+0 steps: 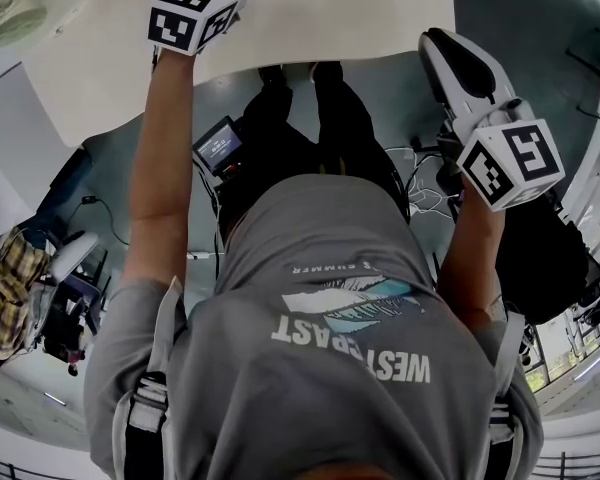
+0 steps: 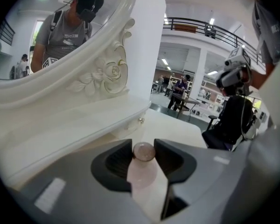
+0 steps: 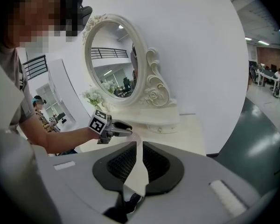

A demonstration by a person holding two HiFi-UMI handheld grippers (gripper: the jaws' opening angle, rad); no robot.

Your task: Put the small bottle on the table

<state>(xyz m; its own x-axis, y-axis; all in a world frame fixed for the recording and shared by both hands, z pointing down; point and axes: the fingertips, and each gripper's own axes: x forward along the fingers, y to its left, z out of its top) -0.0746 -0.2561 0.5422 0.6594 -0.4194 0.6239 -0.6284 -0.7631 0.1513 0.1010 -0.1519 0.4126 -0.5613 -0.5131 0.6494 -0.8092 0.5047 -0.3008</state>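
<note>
The small bottle [image 2: 142, 172], pale pink with a round cap, stands upright on the white table [image 2: 179, 130] in the left gripper view. My left gripper [image 2: 143, 149] is open. Its pads sit close on either side of the cap and do not appear to press it. In the right gripper view the left gripper [image 3: 126, 130] reaches in low over the table [image 3: 186, 134], in front of the mirror base. My right gripper [image 3: 139, 146] is held back from the table. Its jaws are all but together and hold nothing. In the head view it [image 1: 438, 40] hangs beside the table's edge [image 1: 330, 53].
An ornate white mirror [image 3: 113, 59] stands on a raised base with a small drawer knob [image 2: 140, 120] at the back of the table. White flowers [image 3: 93, 96] stand left of it. A black chair [image 2: 229, 120] sits beyond the table's right side.
</note>
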